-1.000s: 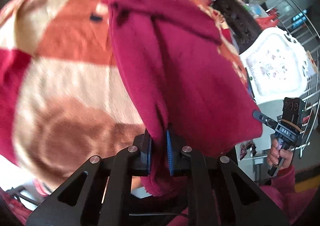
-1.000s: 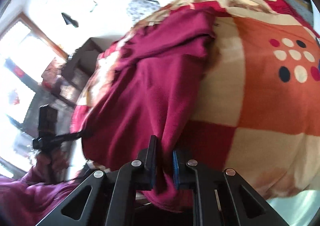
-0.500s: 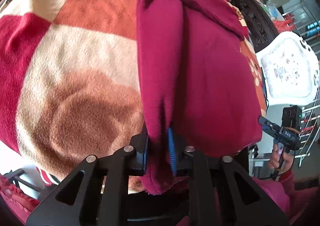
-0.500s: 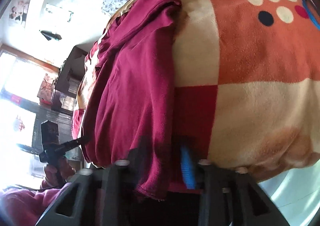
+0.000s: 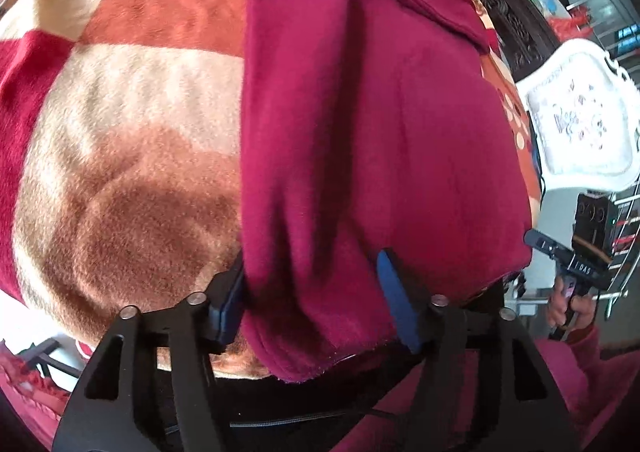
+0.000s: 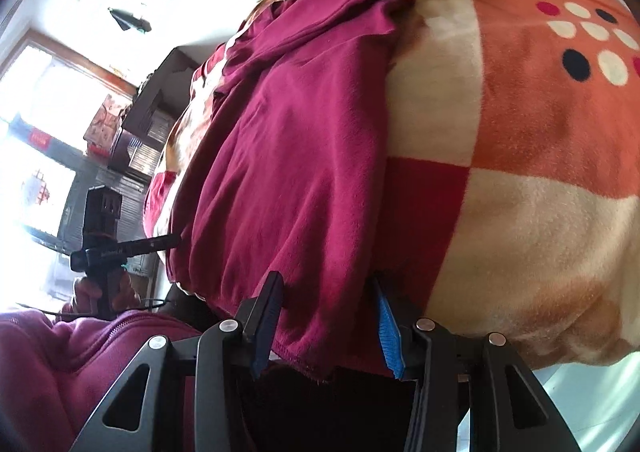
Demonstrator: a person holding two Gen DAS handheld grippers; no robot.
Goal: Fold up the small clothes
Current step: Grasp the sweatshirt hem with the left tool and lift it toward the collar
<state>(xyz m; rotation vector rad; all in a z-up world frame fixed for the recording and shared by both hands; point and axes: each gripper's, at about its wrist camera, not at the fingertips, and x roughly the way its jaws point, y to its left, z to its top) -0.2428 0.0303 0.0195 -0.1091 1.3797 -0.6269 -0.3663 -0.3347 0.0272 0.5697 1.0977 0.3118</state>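
A dark red fleece garment (image 5: 372, 139) lies spread lengthwise on a checked orange, cream and red blanket (image 5: 132, 119), its near hem hanging over the bed's front edge. My left gripper (image 5: 312, 292) is open, its blue pads standing apart on either side of the hem's left corner. My right gripper (image 6: 326, 316) is open too, its pads apart around the garment (image 6: 296, 155) at the hem's right corner. Each gripper shows in the other's view: the right one (image 5: 576, 264) at the far right, the left one (image 6: 120, 248) at the left. The garment's far end is bunched and folded.
The blanket (image 6: 520, 155) covers the bed. A white ornate chair (image 5: 580, 119) and dark carved furniture (image 5: 508, 11) stand to the right of the bed. A window (image 6: 36, 139) and shelves are at the left. The person's red jacket (image 6: 80, 364) is close below.
Both grippers were shut on the garment's hem and have opened. The garment now lies flatter and straighter on the blanket, pulled toward the bed's front edge.
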